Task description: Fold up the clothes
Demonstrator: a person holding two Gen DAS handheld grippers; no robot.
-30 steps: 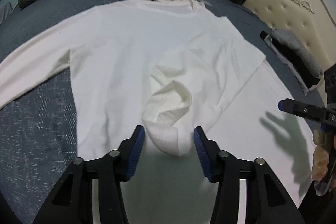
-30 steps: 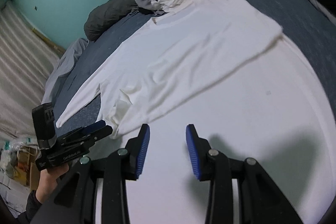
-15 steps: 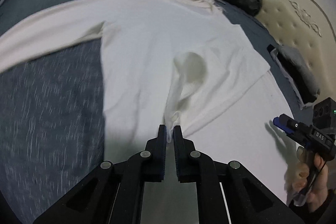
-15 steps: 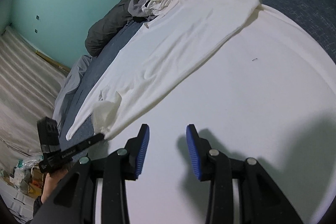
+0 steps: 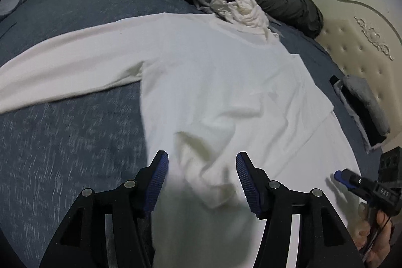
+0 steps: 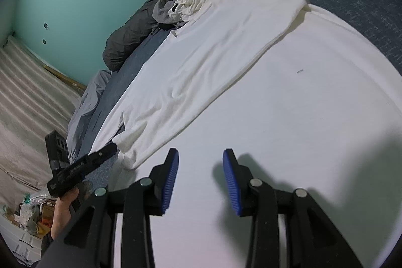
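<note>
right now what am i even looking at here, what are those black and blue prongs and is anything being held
Those prongs are hand-held claws: a person holds one in each hand, and each carries a wide-angle camera looking out along its two fingers. One picture is from the left claw, the other from the right claw; each also catches the other claw off to the side, with the hand gripping it.

On the bed lies a white long-sleeved shirt, one sleeve folded across the body, the other stretched out sideways. It sits partly on a white sheet. Behind it is a heap of clothes.

Nothing is held. The left claw's jaws are opening, with the folded sleeve's cuff lying loose between them. The right claw is open over bare sheet.
</note>
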